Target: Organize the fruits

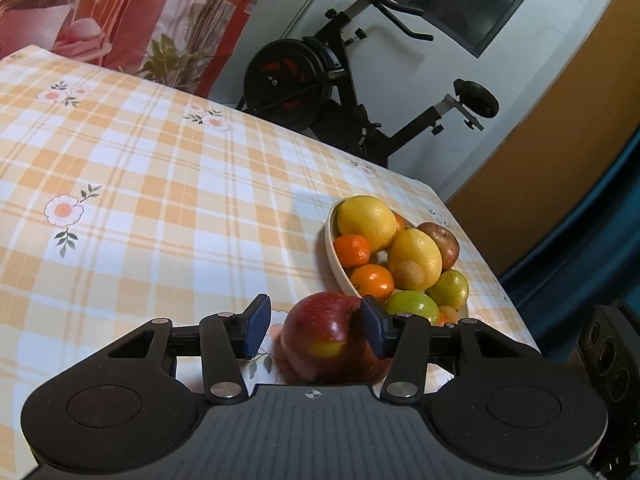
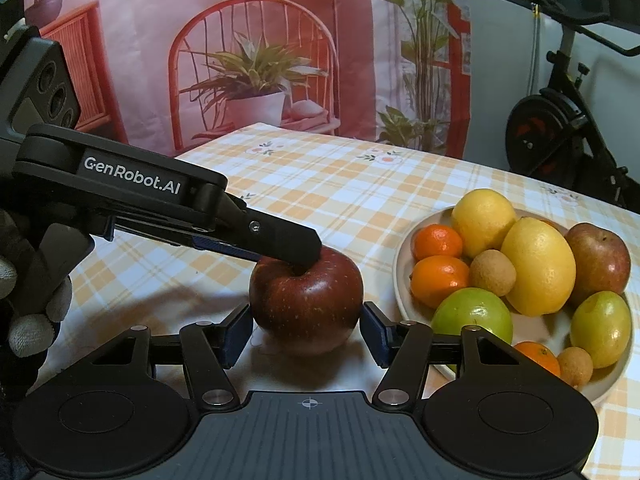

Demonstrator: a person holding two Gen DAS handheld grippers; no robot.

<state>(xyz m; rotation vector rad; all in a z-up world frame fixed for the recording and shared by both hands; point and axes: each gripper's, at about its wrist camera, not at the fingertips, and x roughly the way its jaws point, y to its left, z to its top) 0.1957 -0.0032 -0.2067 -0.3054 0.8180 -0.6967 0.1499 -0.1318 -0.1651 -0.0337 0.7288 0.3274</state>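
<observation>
The red apple (image 2: 306, 300) sat on the checked tablecloth (image 2: 328, 188), just left of the fruit plate (image 2: 400, 276). Right gripper (image 2: 306, 330) stood wide, flanking it. Left gripper (image 1: 316, 326), spread wide, touched its top.

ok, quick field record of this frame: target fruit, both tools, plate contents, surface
target: red apple, on the tablecloth, outside the plate
right tool: open, fingers flank the apple's sides
left tool: open, one finger tip at the apple's stem dip
plate: two lemons, mandarins, green fruits, another apple, small brown fruits
backdrop: exercise bike
</observation>
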